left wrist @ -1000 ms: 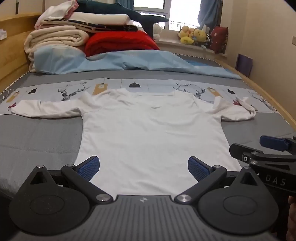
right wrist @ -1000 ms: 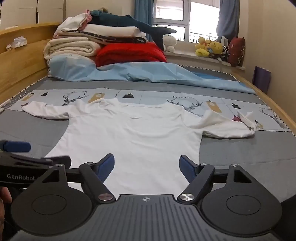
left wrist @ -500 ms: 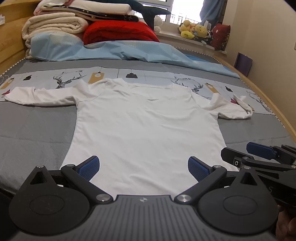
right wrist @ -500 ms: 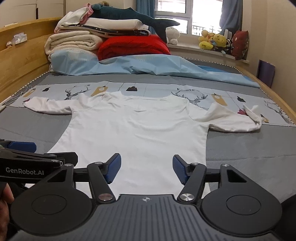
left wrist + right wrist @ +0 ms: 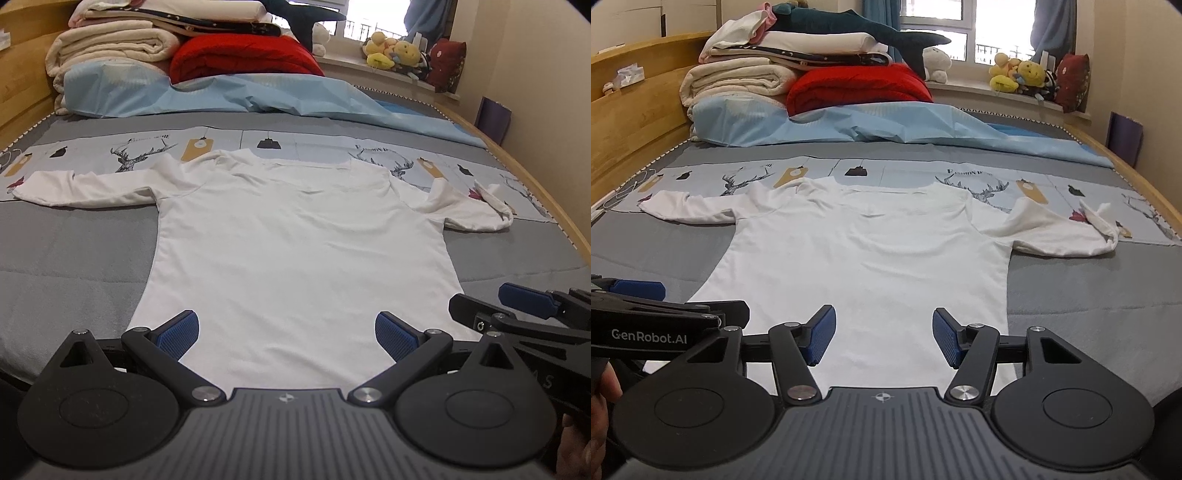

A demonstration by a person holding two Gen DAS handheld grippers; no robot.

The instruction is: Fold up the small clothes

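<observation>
A white long-sleeved shirt [image 5: 295, 240] lies flat on the grey bed, hem towards me and collar far. Its left sleeve [image 5: 690, 210] is stretched out; the right sleeve [image 5: 1056, 232] is bunched and doubled back. My left gripper [image 5: 286, 336] hovers open over the left part of the hem, nothing pressed between its blue pads. My right gripper [image 5: 884, 334] sits over the right part of the hem with its jaws closing; shirt fabric lies under the gap, and the pads are not pressing on it. Each gripper's blue pad [image 5: 524, 297] shows at the edge of the other view.
Folded blankets [image 5: 738, 81], a red quilt [image 5: 857, 88] and a blue sheet [image 5: 886, 125] fill the head of the bed. A wooden bed frame [image 5: 628, 122] runs along the left, and its rail [image 5: 546, 199] along the right. Plush toys [image 5: 1019, 74] sit on the windowsill.
The right gripper's jaws have narrowed. The left gripper's jaws stay as wide as before. Both views have tipped slightly down over the hem.
</observation>
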